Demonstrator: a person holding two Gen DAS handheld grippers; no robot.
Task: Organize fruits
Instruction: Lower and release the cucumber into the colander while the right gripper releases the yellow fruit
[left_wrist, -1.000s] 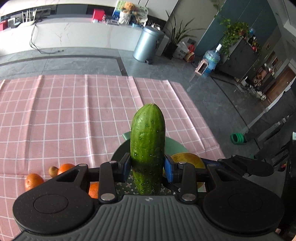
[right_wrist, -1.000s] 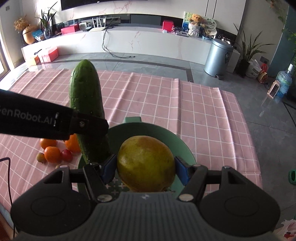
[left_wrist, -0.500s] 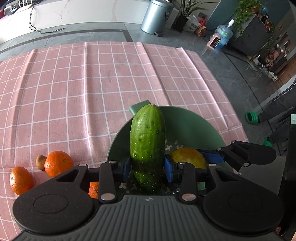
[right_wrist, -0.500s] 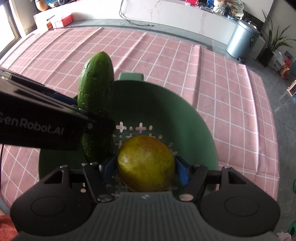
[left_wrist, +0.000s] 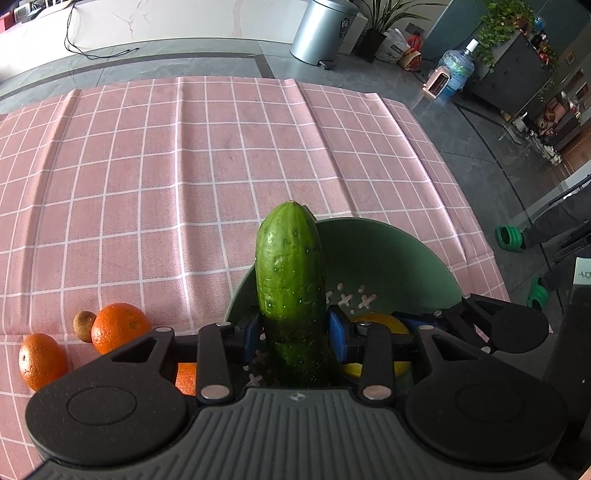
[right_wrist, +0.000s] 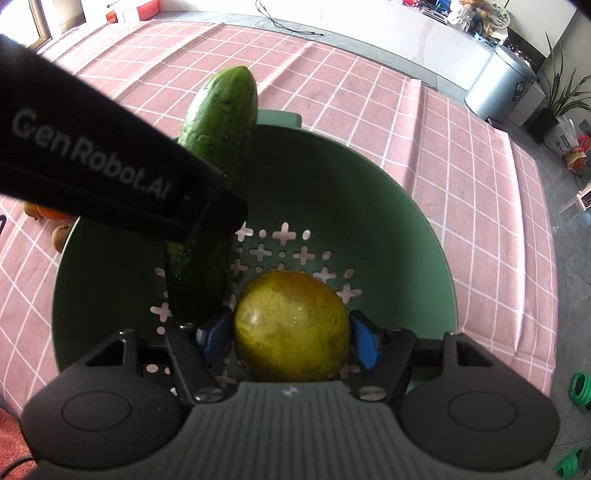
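cucumber (right_wrist: 218, 122): in colander (right_wrist: 388, 229), 10 o'clock | mango (right_wrist: 291, 325): 6 o'clock | oranges (left_wrist: 120, 326): outside, 9 o'clock

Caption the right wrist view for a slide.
Right gripper lowers a yellow-green fruit into the green colander beside the cucumber.

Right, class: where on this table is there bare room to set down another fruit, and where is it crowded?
Free: the pink checked cloth beyond the green colander. Crowded: inside the colander, with cucumber and yellow-green fruit; also the oranges clustered at its left.
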